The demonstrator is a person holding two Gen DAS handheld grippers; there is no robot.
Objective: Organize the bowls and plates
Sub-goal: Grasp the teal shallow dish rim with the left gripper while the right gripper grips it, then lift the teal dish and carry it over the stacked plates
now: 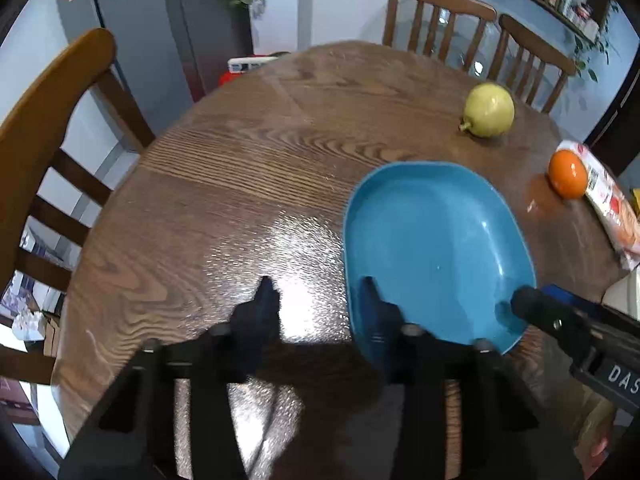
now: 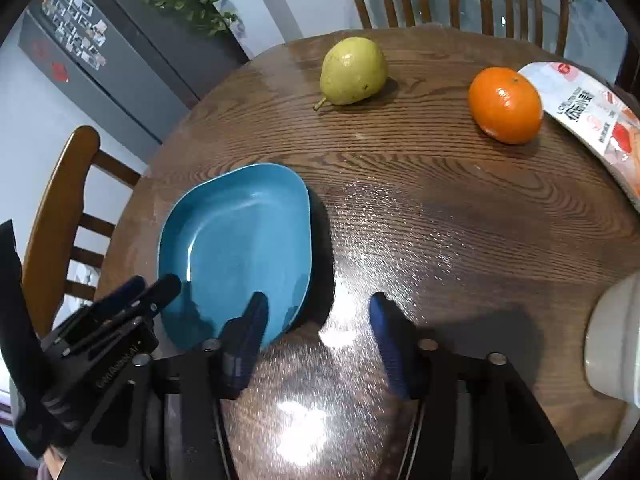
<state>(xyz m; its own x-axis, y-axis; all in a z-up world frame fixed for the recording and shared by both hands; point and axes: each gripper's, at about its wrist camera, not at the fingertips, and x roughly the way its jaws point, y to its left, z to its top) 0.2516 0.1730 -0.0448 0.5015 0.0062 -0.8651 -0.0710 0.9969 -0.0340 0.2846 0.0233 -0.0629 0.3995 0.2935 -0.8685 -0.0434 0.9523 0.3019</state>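
A blue shallow plate (image 1: 436, 248) lies on the round wooden table (image 1: 240, 184). My left gripper (image 1: 318, 298) is open and straddles the plate's near left rim: one finger hangs over the blue surface, the other over bare wood. In the right wrist view the plate (image 2: 240, 244) sits at the left, and my right gripper (image 2: 318, 312) is open across its near right rim in the same way. The other gripper's fingers (image 2: 164, 286) show at the plate's left edge. No pad presses on the rim. A white bowl-like vessel (image 2: 616, 340) is cut off at the right.
A green pear (image 2: 354, 70), an orange (image 2: 506, 106) and a printed snack packet (image 2: 592, 120) lie on the far right part of the table (image 2: 440, 220). Wooden chairs (image 1: 44, 132) stand at the left and far sides. A grey fridge (image 1: 132, 20) stands behind.
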